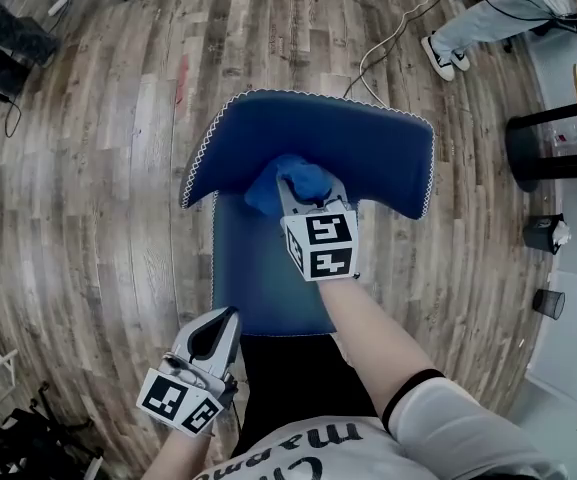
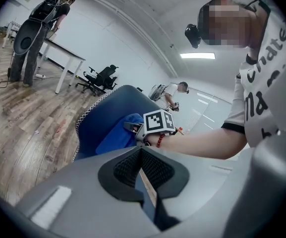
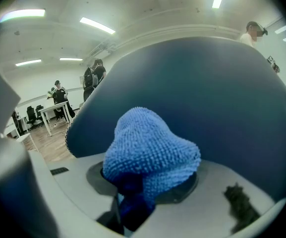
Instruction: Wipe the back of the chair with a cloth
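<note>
Left tool [image 1: 226, 320]: low at the left, off the front-left corner of the seat [image 1: 258, 273], over the wood floor [image 1: 88, 168]. In the left gripper view its jaws [image 2: 142, 168] are together with nothing between them. It touches no part of the chair.

Chair back [image 1: 313, 133]: dark blue, white stitching along the edge, curved, standing at the far side of the seat.

Cloth [image 1: 286, 180]: bright blue, bunched, against the inner face of the chair back, low and near the middle, just above the seat. In the right gripper view the cloth [image 3: 150, 155] bulges out past the jaw tips and the chair back [image 3: 212, 93] fills the view behind it.

Right tool [image 1: 296, 193]: jaws clamped on the cloth, pointing at the chair back.

Far right, upper corner: a cable [image 1: 393, 38] on the floor, a seated person's legs [image 1: 468, 33].
</note>
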